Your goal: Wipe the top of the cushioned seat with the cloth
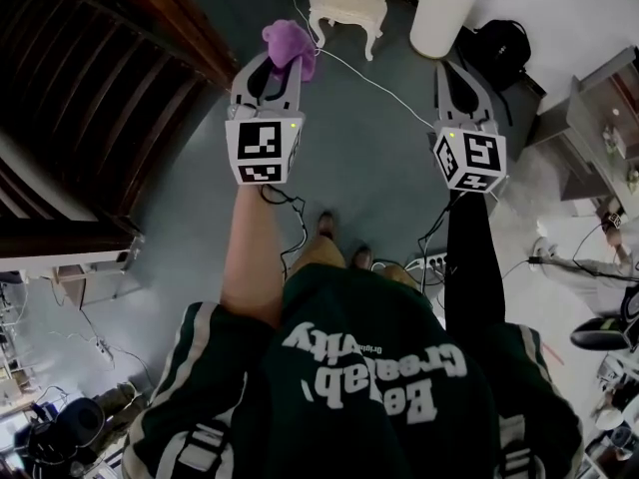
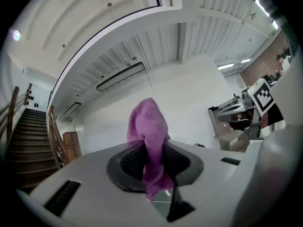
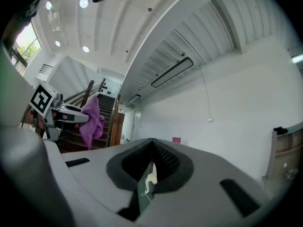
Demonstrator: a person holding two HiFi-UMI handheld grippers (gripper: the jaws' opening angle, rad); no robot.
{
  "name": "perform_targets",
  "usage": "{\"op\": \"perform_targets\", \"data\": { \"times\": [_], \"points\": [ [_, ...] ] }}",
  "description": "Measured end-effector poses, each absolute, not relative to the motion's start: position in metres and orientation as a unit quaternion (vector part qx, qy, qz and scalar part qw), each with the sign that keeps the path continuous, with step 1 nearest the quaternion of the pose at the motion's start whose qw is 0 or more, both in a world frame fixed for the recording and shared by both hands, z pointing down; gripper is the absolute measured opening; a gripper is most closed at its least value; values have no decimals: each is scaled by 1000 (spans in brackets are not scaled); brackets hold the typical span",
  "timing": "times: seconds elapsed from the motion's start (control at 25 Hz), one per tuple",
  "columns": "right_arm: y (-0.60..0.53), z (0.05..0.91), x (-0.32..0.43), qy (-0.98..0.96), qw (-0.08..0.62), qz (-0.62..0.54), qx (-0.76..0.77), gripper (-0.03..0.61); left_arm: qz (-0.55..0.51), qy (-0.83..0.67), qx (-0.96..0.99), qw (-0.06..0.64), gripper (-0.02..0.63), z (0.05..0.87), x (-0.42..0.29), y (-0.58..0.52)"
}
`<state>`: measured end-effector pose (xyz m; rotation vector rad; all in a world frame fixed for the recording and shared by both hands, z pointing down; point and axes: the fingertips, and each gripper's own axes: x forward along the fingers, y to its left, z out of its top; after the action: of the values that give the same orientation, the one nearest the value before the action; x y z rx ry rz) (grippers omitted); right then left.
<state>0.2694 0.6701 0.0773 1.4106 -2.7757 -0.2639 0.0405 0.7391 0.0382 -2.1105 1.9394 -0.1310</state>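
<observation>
**CLOTH IN HAND, SEAT NOT YET REACHED**

**Handling.** The cloth (image 2: 149, 126) is a purple towelling piece. It appears soft, light and limp, with no stiffness of its own, so it will probably bunch and drag rather than lie flat. The left gripper (image 2: 154, 164) has its jaws closed on the middle of the cloth. A rounded bunch stands up beyond the tips and a short tail hangs below the pads. On this evidence the free bunch is the working face. A hold nearer one edge would leave more cloth to spread, but the present pinch looks secure enough for light wiping.

**Location.** The cloth is held in the air in front of the person, well apart from the cushioned seat (image 1: 346, 6). The seat stands on the floor ahead, and no contact has been made with it. Its top is pale and padded and will likely give under load, so light, even strokes are advisable.

**Right gripper.** The right gripper (image 3: 151, 167) has its jaws together and holds nothing of the task. A small pale fleck with a thread sits at the seam — what it is cannot be told.

**Count.**
- Cloth: one
- Cushioned seat: one
- Grippers: two
- White cylinder (image 1: 444, 8) beside the seat: one
</observation>
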Motion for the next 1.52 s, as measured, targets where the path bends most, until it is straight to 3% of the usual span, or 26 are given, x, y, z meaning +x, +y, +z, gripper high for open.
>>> {"op": "perform_targets", "data": {
  "times": [1.24,1.52],
  "points": [
    [448,80,146,-864,46,-90,493,9,-30,642,-755,130,96,45,-90,494],
    [377,85,130,-871,25,-83,483,9,-25,643,-756,121,97,54,-100,430]
  ]
}}
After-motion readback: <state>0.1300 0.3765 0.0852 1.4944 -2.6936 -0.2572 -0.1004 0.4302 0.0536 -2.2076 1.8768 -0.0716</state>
